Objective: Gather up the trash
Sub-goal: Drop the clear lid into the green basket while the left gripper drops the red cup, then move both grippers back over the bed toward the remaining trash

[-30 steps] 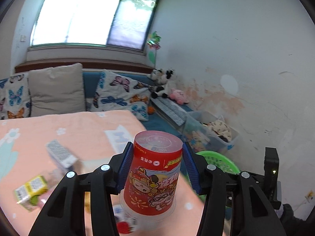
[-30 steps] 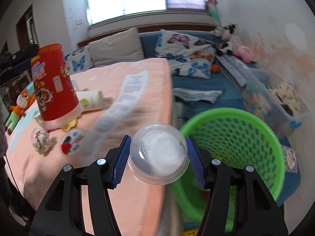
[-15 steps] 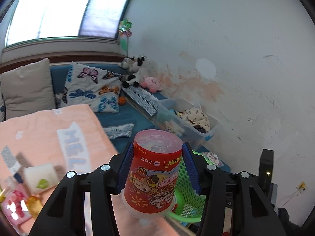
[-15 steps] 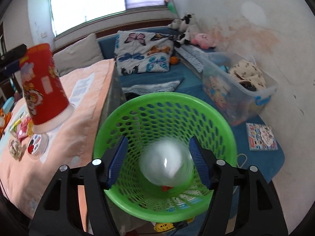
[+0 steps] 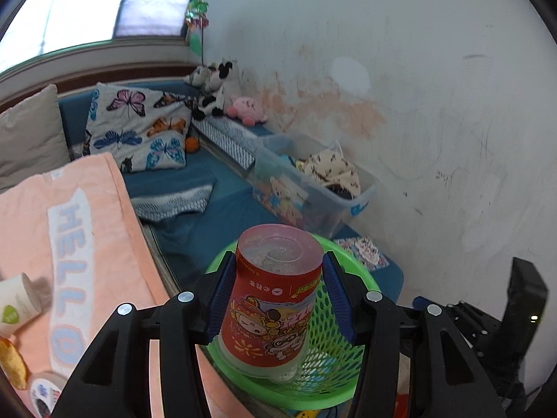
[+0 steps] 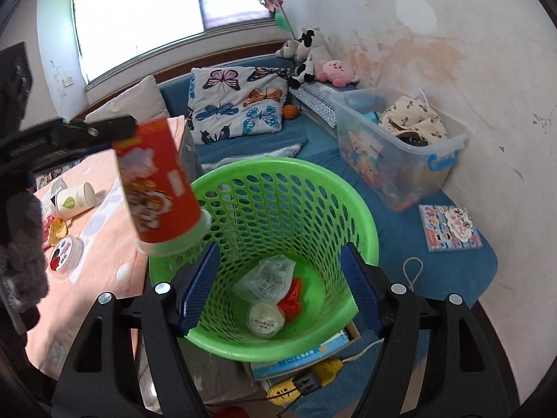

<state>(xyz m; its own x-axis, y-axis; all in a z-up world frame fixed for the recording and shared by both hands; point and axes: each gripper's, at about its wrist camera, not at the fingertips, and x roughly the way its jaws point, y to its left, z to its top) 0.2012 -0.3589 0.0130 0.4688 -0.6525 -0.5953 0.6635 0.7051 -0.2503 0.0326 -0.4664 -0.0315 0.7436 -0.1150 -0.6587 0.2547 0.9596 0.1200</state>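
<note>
My left gripper [image 5: 278, 299] is shut on a red printed paper cup [image 5: 275, 299], held upside down over the left rim of the green mesh basket [image 5: 348, 376]. In the right wrist view the red cup [image 6: 156, 188] hangs tilted at the basket's left rim. My right gripper [image 6: 278, 285] is open and empty above the green basket [image 6: 327, 181]. Inside the basket lie a clear round lidded cup [image 6: 266, 318], a crumpled clear wrapper [image 6: 266, 275] and a red scrap [image 6: 294, 294].
A table with a peach HELLO cloth [image 5: 69, 216] holds a white tube [image 6: 75, 200], a round sticker lid [image 6: 64, 254] and a yellow wrapper [image 6: 57, 228]. A clear storage bin [image 6: 400, 160] stands by the wall. A yellow power strip [image 6: 299, 381] lies under the basket.
My right gripper opened and the clear round cup dropped into the green basket. My left gripper carried the red cup rightward from the table to over the basket rim.
</note>
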